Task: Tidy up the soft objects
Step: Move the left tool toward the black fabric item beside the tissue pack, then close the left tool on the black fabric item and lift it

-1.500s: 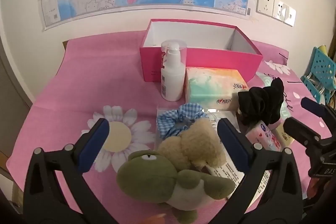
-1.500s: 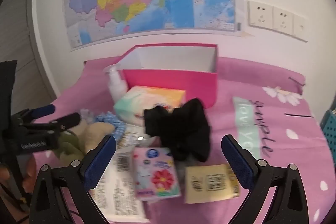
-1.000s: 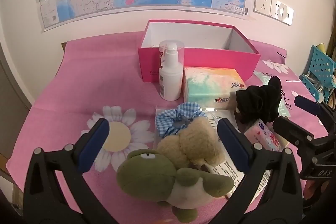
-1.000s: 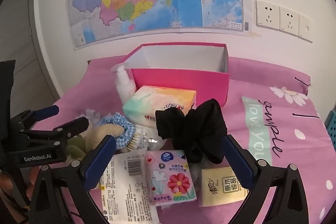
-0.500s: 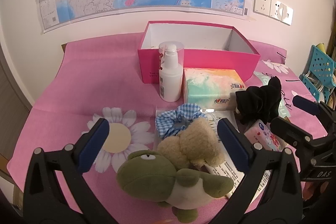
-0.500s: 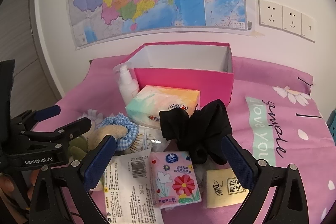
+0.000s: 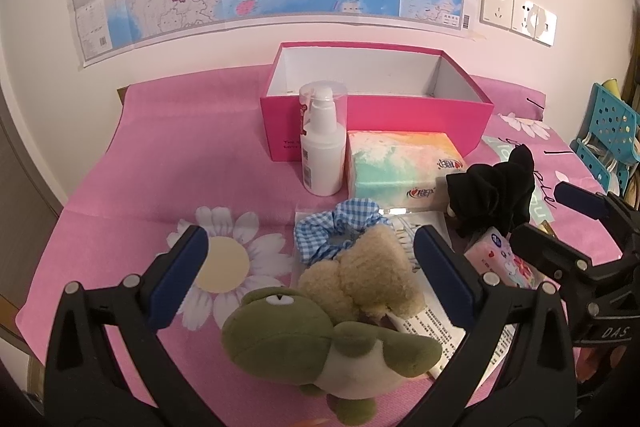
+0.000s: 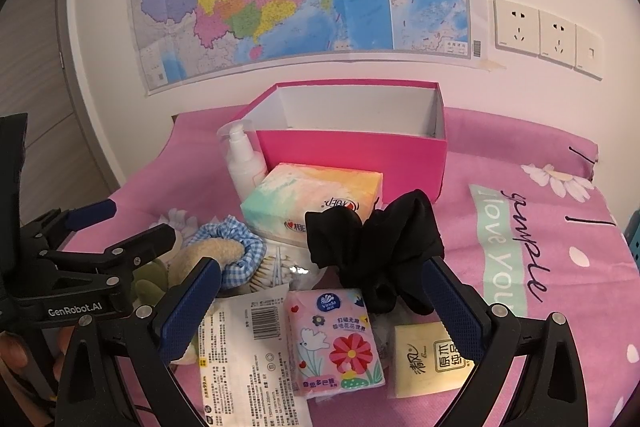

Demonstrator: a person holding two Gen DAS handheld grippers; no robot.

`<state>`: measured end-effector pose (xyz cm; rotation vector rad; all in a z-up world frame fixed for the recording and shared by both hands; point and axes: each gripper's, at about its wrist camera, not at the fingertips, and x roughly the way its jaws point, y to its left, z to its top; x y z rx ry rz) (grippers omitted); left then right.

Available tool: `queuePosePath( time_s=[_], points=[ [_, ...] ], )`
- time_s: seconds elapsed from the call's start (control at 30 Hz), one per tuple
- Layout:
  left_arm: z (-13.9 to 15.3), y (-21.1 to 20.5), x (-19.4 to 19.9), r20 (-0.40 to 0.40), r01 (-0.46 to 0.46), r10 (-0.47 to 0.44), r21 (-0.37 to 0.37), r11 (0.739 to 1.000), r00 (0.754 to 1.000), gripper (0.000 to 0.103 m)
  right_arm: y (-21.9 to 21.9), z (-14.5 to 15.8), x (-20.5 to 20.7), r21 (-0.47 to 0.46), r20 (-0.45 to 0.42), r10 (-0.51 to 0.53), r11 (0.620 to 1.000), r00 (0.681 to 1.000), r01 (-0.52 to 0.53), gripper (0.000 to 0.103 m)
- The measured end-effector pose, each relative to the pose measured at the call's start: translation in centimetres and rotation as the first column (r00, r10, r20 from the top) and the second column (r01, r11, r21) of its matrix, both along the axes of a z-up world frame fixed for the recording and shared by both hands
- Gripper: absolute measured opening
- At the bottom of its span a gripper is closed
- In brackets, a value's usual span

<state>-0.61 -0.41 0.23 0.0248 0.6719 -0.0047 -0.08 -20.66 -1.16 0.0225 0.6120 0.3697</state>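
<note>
My left gripper [image 7: 308, 255] is open and empty, its jaws standing either side of a green plush toy [image 7: 316, 335] and a beige plush [image 7: 364, 279] on the pink cloth. A blue checked scrunchie [image 7: 336, 231] lies just beyond them. My right gripper [image 8: 320, 291] is open and empty over a pink tissue pack [image 8: 336, 339], with a black scrunchie [image 8: 376, 247] just ahead. An open pink box [image 7: 376, 99] stands at the back; it also shows in the right wrist view [image 8: 352, 131].
A white pump bottle [image 7: 322, 147] and a pastel tissue box [image 7: 400, 163] stand before the pink box. A yellow tissue pack [image 8: 428, 359] and a printed white packet [image 8: 248, 355] lie near the right gripper. A blue basket [image 7: 608, 131] sits at the right edge.
The right gripper has pulled back and risen, so the black scrunchie and tissue packs sit further ahead. The left gripper has barely moved. Both stay open.
</note>
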Motion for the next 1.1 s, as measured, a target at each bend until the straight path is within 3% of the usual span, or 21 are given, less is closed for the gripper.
queuePosePath(
  time_s=[0.43, 0.63, 0.97, 1.1],
  points=[
    [0.0, -0.5, 0.0, -0.008, 0.018, -0.018, 0.005, 1.0, 1.0, 0.102, -0.5, -0.1, 0.2, 0.013, -0.004, -0.002, 1.0, 1.0, 0.002, 0.102],
    [-0.2, -1.4, 0.4, -0.034, 0.085, -0.086, -0.012, 0.996, 0.996, 0.102, -1.3, -0.2, 0.7, 0.017, -0.01, -0.021, 1.0, 1.0, 0.021, 0.102],
    [-0.6, -4.7, 2.6, -0.097, 0.279, -0.285, -0.076, 0.957, 0.954, 0.102, -3.7, -1.2, 3.8, 0.03, -0.055, -0.033, 0.999, 0.998, 0.035, 0.102],
    [-1.1, -6.3, 3.8, -0.128, 0.345, -0.353, -0.08, 0.935, 0.927, 0.09, -4.2, -1.9, 5.6, 0.063, -0.093, 0.016, 0.998, 0.996, -0.01, 0.093]
  ],
)
